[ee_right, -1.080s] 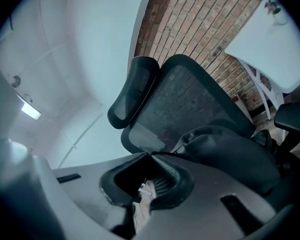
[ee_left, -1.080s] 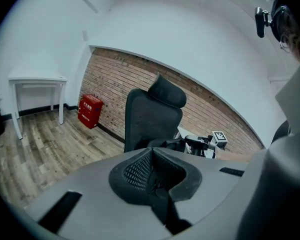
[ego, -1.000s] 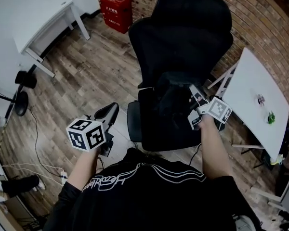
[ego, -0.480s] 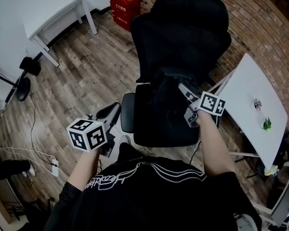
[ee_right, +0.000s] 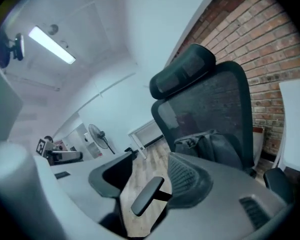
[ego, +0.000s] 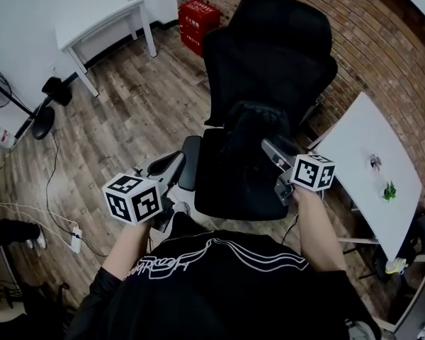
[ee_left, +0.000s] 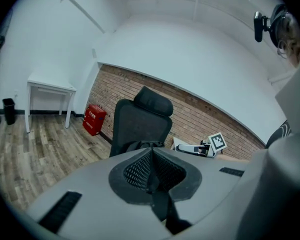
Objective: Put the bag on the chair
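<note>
Wood plank floor (ego: 120, 112), brick wall (ego: 382, 48) along the 1 to 3 o'clock side. Black mesh office chair (ego: 269, 55) stands at 12 o'clock from the person. The dark bag (ego: 251, 127) sits on the seat, upright against the backrest.

Left gripper (ego: 167, 168) is at 8 o'clock of the seat, just beside the chair's left armrest and clear of the bag. In the left gripper view its jaws are pressed together with nothing between them.

Right gripper (ego: 272, 167) is at the seat's 3 o'clock edge, just beside the bag. Its jaws have just been opening and now stand spread. The gap shows only an armrest and floor beyond; nothing is pinched.

White table (ego: 368, 154) is at 3 o'clock of the chair, red crate (ego: 198, 21) at 11 o'clock, and white desk (ego: 103, 20) at 10 o'clock.
</note>
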Demonstrator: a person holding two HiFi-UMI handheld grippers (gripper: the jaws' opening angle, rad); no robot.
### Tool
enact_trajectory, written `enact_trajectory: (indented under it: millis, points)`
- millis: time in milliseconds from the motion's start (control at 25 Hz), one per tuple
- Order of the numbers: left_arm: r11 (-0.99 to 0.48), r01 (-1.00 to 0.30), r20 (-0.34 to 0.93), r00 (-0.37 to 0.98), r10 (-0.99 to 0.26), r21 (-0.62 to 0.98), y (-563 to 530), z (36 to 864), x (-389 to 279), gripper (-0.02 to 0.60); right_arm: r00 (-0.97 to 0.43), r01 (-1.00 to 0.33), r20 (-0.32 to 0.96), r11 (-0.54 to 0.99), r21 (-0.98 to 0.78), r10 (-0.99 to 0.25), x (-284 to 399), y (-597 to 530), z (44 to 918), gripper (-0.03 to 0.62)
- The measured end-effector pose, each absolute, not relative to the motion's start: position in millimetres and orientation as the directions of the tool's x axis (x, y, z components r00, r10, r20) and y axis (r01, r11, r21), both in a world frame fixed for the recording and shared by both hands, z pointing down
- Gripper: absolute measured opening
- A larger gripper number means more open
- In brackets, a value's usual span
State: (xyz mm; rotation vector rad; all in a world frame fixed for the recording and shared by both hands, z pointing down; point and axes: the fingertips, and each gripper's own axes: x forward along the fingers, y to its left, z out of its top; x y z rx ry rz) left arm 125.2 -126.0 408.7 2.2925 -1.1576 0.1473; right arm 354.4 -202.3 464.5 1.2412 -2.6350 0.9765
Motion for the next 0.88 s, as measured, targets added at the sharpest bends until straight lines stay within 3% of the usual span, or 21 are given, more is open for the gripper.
enact_trajectory:
  millis: [120, 200, 560, 880]
  points:
    - [-0.498, -0.751, 0.313, 0.644, -0.698, 0.434, -113, 402, 142, 0.034, -0.712, -0.685, 0.266, 0.560, -0.465, -0.650, 341, -168, 440, 0.125]
    - [-0.518, -0.737, 0.297, 0.660, -0.690, 0.435, -106, 399, 154, 0.034, -0.717, -0.687, 0.251, 0.595, -0.418, -0.650, 338, -148, 430, 0.000]
    - [-0.607, -0.652, 0.231, 0.744, -0.627, 0.454, -79, 385, 205, 0.034, -0.796, -0.579, 0.142, 0.674, -0.458, -0.588, 340, -86, 398, -0.006]
    - [-0.642, -0.618, 0.224, 0.777, -0.589, 0.454, -68, 400, 226, 0.034, -0.810, -0.564, 0.156, 0.678, -0.472, -0.565, 339, -67, 417, -0.006]
